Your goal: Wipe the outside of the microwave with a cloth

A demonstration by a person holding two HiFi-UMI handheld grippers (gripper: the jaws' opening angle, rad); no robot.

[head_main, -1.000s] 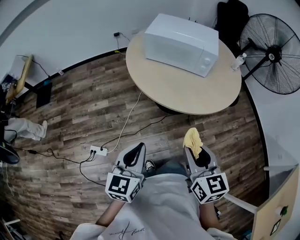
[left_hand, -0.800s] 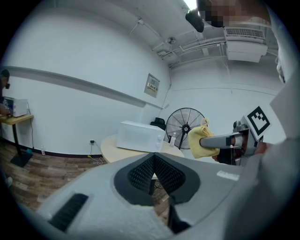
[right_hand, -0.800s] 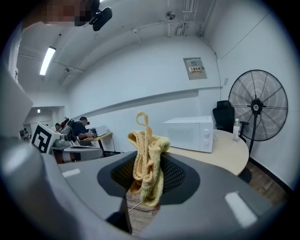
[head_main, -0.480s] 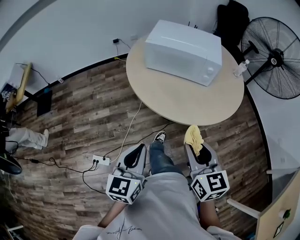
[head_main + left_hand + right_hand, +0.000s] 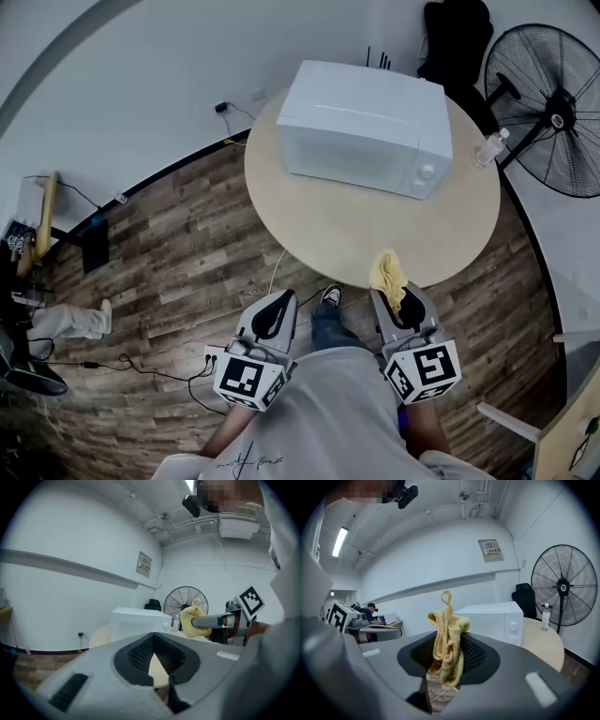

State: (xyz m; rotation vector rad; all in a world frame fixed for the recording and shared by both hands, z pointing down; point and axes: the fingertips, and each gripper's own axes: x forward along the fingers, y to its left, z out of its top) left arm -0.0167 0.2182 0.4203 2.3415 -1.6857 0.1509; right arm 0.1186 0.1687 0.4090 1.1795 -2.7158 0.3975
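A white microwave stands on the round beige table, its door and knob facing me. My right gripper is shut on a bunched yellow cloth, held just short of the table's near edge. In the right gripper view the cloth sticks up between the jaws, with the microwave beyond it. My left gripper hangs over the wooden floor left of the table, shut and holding nothing. The left gripper view shows the microwave ahead and the cloth at the right.
A standing fan and a dark chair are behind the table at right. A water bottle stands at the table's right edge. Cables and a power strip lie on the floor. My leg and shoe are between the grippers.
I have stepped closer to the table, so the microwave and table look larger and nearer. Both grippers keep their pose, and the cloth stays in the right one.
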